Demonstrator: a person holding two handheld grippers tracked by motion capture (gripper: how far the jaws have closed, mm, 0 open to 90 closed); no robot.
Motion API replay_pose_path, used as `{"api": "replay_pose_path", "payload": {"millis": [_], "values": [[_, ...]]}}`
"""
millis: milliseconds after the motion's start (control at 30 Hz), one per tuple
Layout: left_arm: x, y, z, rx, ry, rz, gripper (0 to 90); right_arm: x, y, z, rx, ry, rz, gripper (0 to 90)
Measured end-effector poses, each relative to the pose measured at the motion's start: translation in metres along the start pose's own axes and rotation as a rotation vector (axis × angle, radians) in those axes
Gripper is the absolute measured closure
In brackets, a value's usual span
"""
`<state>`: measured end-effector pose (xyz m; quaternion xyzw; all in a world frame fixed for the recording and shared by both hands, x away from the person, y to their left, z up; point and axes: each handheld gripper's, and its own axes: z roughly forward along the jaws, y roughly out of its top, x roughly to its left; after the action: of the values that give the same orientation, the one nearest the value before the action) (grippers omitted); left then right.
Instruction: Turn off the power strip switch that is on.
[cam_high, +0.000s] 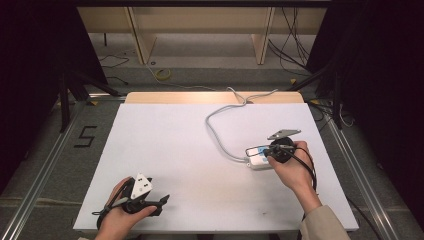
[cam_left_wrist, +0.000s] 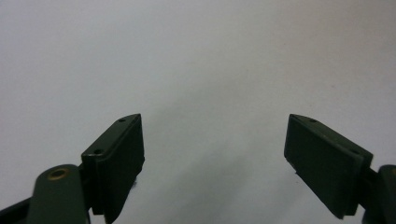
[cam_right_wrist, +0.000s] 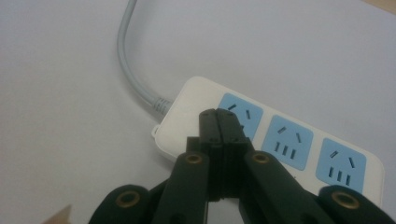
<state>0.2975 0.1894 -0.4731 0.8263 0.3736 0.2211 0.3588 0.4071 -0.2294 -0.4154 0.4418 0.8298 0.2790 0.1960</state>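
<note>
A white power strip with three blue socket faces lies on the right half of the white table. Its grey cable loops away toward the far edge. My right gripper is shut with nothing between its jaws. Its tips sit over the strip's cable end, beside the first blue socket; I cannot tell whether they touch it. My left gripper rests at the near left corner, open, with bare table between its jaws.
The strip's cable runs off the table's far edge near a wooden strip. Metal rails flank the table on the floor. A "5" mark lies at the left, and loose cables lie behind.
</note>
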Motion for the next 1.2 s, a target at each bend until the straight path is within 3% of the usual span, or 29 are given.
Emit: {"api": "replay_pose_path", "payload": {"millis": [1200], "values": [[-0.0006, 0.0002, 0.0001, 0.002, -0.003, 0.006, 20.0, -0.0036, 0.0034, 0.0086, 0.054, -0.005, 0.015, 90.0]]}}
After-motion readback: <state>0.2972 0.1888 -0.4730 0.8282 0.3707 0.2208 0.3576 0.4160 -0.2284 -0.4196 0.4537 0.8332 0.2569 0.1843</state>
